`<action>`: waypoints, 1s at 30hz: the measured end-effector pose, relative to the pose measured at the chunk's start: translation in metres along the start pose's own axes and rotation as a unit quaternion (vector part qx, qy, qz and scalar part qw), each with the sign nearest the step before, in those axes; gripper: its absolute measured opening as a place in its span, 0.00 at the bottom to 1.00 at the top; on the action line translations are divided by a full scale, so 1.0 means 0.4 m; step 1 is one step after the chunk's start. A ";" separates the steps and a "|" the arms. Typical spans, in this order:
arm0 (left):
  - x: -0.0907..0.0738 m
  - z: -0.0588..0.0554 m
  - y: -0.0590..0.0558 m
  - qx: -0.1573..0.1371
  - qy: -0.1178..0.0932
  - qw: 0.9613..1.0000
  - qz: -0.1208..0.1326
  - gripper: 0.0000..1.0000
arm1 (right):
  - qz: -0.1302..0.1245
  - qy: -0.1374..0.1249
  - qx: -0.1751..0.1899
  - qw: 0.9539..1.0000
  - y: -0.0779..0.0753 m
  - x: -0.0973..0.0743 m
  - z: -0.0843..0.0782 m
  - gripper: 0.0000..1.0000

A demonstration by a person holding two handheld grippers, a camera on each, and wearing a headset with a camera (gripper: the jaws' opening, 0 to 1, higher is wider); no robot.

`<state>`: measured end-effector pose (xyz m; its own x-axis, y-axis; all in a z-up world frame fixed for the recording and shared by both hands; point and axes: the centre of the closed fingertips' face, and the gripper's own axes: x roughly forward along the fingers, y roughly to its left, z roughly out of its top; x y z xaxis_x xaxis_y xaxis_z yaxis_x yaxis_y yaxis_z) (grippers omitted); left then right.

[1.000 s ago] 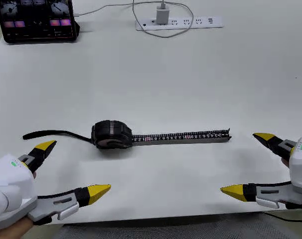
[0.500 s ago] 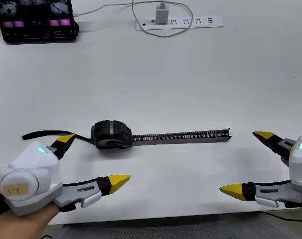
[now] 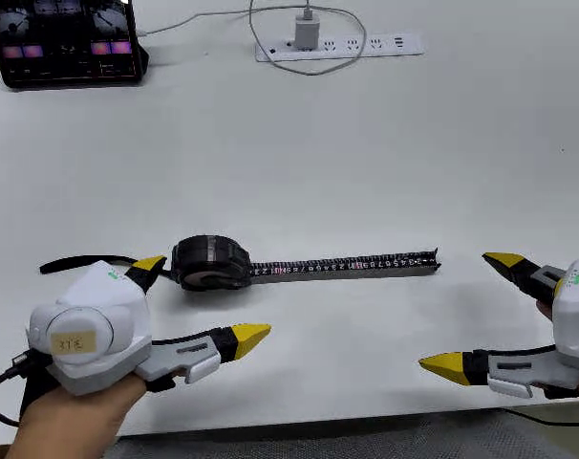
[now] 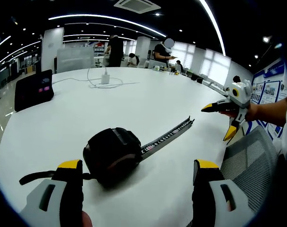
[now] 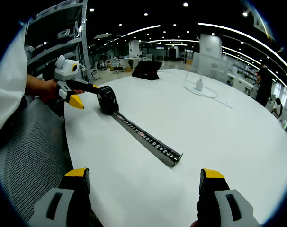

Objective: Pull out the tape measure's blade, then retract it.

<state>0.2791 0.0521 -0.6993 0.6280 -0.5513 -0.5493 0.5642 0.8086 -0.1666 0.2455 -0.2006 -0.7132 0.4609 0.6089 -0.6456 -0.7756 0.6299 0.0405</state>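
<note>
- Since a second ago, my left gripper had come forward and inward. Its far jaw tip now sat just beside the left side of the tape measure's case, above the black strap.
- Its jaws were spread wide and held nothing; in the left gripper view the case lay ahead, between the two tips.
- The case had kept its place on the white table, lying on its side, with the blade drawn out flat to the right.
- My right gripper had stayed near the table's front edge, right of the blade's end hook and apart from it, with its jaws parted wide and empty.
- At the far edge stood a dark tablet and a white power strip with a charger plugged in.
</note>
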 end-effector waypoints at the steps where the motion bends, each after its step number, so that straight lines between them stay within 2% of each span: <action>1: 0.002 0.000 -0.001 0.000 0.000 1.000 0.000 0.95 | 0.000 0.000 0.000 1.000 -0.001 0.000 0.000 0.96; 7: 0.013 -0.001 -0.001 -0.018 -0.003 1.000 0.007 0.95 | -0.001 -0.001 0.001 1.000 -0.006 -0.002 0.002 0.95; 18: 0.024 -0.004 -0.001 -0.029 -0.005 0.999 0.023 0.95 | 0.001 0.000 0.001 1.000 -0.014 0.000 0.006 0.95; 24: 0.031 -0.003 0.004 -0.032 -0.004 0.999 0.043 0.94 | 0.005 0.010 -0.010 1.000 -0.022 0.006 0.003 0.92; 26: 0.035 -0.007 0.010 -0.024 0.002 0.998 0.057 0.92 | 0.005 0.010 -0.015 1.000 -0.027 0.007 0.002 0.91; 28: 0.038 -0.005 0.007 -0.026 0.000 0.998 0.060 0.93 | 0.005 0.009 -0.016 1.000 -0.036 0.007 0.004 0.90; 30: 0.040 -0.005 0.012 -0.027 0.001 0.997 0.075 0.91 | 0.004 0.009 -0.020 1.000 -0.043 0.007 0.007 0.90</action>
<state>0.2909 0.0476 -0.7105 0.7023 -0.4235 -0.5722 0.4344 0.8917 -0.1269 0.2613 -0.2084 -0.7135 0.4474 0.6046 -0.6590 -0.7959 0.6052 0.0149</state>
